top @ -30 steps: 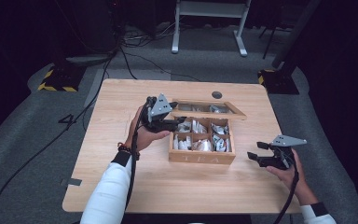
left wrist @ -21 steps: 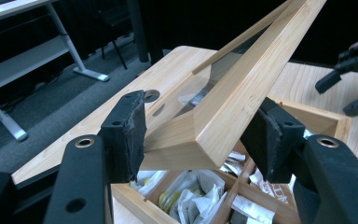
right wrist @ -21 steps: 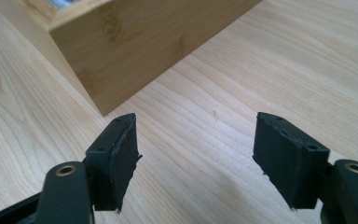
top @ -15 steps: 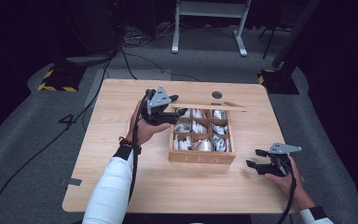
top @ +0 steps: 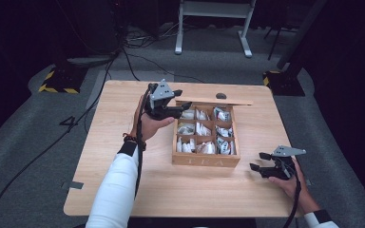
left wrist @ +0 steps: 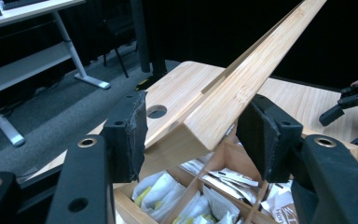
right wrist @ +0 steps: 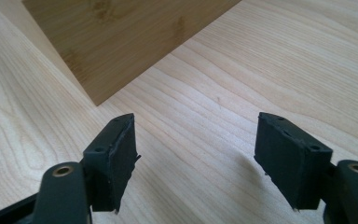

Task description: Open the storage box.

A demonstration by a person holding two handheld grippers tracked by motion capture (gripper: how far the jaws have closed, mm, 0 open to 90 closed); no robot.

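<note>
A wooden tea box (top: pixel 204 161) sits mid-table, its compartments full of white tea bags (top: pixel 197 129). Its lid (top: pixel 223 100) stands raised along the far side. My left gripper (top: pixel 184 107) is open at the lid's left end. In the left gripper view the lid's corner (left wrist: pixel 182 135) lies between the spread jaws of that gripper (left wrist: pixel 191 135), above the tea bags (left wrist: pixel 168 191). My right gripper (top: pixel 257 161) rests low on the table to the right of the box, open and holding nothing. In the right gripper view that gripper (right wrist: pixel 196 154) faces a box corner (right wrist: pixel 121 37).
The light wooden table (top: pixel 123 171) has a round cable hole (top: pixel 221 96) just behind the lid. A white desk frame (top: pixel 214 23) and cables lie on the floor beyond. Bare tabletop spreads left and in front of the box.
The lid has swung from a slanted, half-raised position up to the far side of the box. My right gripper has dropped lower and nearer the front edge.
</note>
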